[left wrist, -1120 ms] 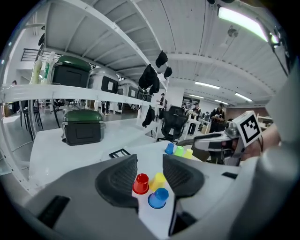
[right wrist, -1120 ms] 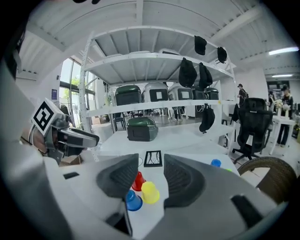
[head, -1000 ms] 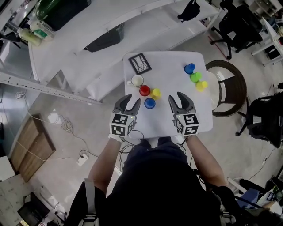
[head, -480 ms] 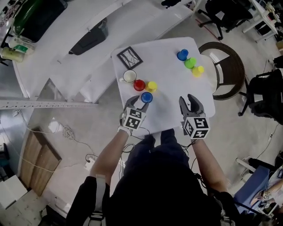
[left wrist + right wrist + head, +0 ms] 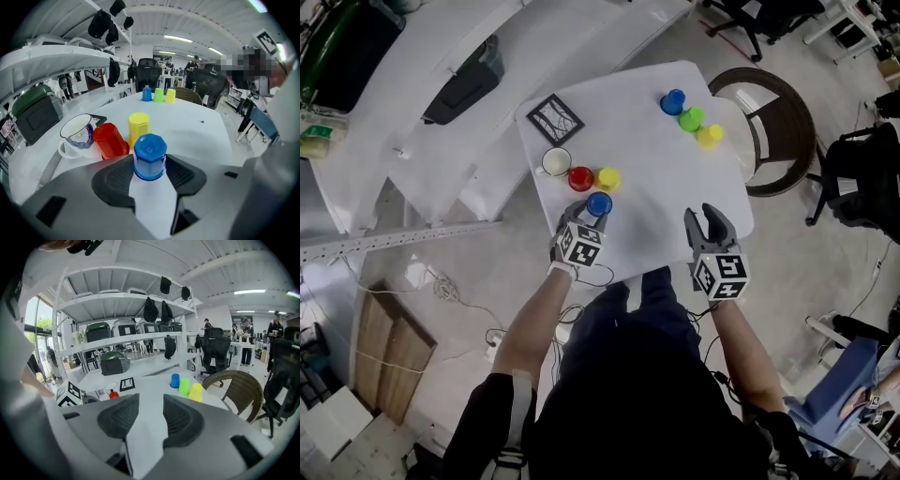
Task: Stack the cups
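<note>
Left fingers (image 5: 115, 180) opening either side of upturned blue cup (image 5: 150, 157), red cup (image 5: 110, 140) and yellow cup (image 5: 138, 127) close behind, white mug (image 5: 75, 136) beside the red, right fingers (image 5: 119, 418) spread, empty.

place: open office-lab workspace | evidence: white shelving (image 5: 126, 298) — black office chairs (image 5: 213, 350), strip lights (image 5: 249, 292), equipment cases (image 5: 115, 363)
</note>
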Motion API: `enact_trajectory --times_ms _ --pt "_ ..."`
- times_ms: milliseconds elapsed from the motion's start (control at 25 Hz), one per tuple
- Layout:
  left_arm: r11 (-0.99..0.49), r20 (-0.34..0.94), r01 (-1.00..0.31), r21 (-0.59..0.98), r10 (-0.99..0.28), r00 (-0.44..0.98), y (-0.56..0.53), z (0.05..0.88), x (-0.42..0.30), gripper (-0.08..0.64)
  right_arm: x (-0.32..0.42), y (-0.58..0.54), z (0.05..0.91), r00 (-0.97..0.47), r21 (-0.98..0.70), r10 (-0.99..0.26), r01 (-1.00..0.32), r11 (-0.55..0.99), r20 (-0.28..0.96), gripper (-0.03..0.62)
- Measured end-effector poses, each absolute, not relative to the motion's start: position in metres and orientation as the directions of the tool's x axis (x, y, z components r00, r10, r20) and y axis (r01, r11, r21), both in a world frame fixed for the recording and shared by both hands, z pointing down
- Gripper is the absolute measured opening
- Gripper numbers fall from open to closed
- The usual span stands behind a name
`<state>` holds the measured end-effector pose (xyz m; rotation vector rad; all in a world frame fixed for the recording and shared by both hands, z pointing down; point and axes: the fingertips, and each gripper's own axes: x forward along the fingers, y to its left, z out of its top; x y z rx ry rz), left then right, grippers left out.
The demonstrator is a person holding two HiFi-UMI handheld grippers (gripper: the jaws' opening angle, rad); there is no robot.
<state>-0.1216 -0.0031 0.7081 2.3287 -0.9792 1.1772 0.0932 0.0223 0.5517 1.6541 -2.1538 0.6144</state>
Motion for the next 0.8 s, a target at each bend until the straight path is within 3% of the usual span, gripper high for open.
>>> enact_trajectory --times_ms 800 --pt "-0.730 0.713 -0.683 0.011 -0.473 0.517 -0.019 0.633 -0.046 0.183 0.156 -0.005 0.554 -0.234 -0.162 -0.829 -0.971 0.175 0.508 0.122"
